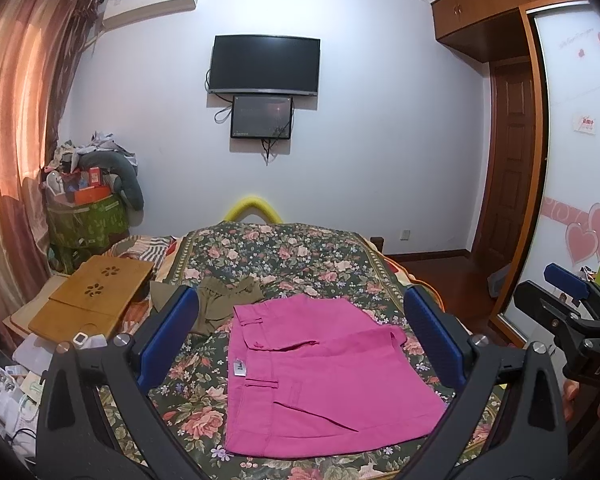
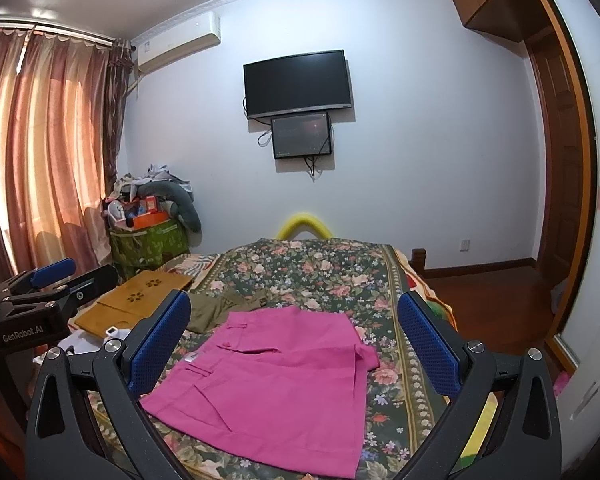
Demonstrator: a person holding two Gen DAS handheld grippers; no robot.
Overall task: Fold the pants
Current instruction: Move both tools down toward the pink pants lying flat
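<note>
The pink pants (image 1: pixel 320 368) lie on the floral bed (image 1: pixel 284 256), apparently folded into a compact rectangle (maybe done). Left claw (image 1: pixel 300 336) and right claw (image 2: pixel 296 344) hover spread, empty.

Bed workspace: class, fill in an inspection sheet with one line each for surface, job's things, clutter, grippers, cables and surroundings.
Surface: floral bedspread, flat.
Job's things: pink pants lie folded on the bedspread, held by neither gripper.
Clutter: olive garment beside the pants; wooden tray and papers at the left.
Grippers: left gripper and right gripper both open, above the pants.
Cables: loose leads hang under the two screens.
Surroundings: curtains, air conditioner, wardrobe, full bag.
</note>
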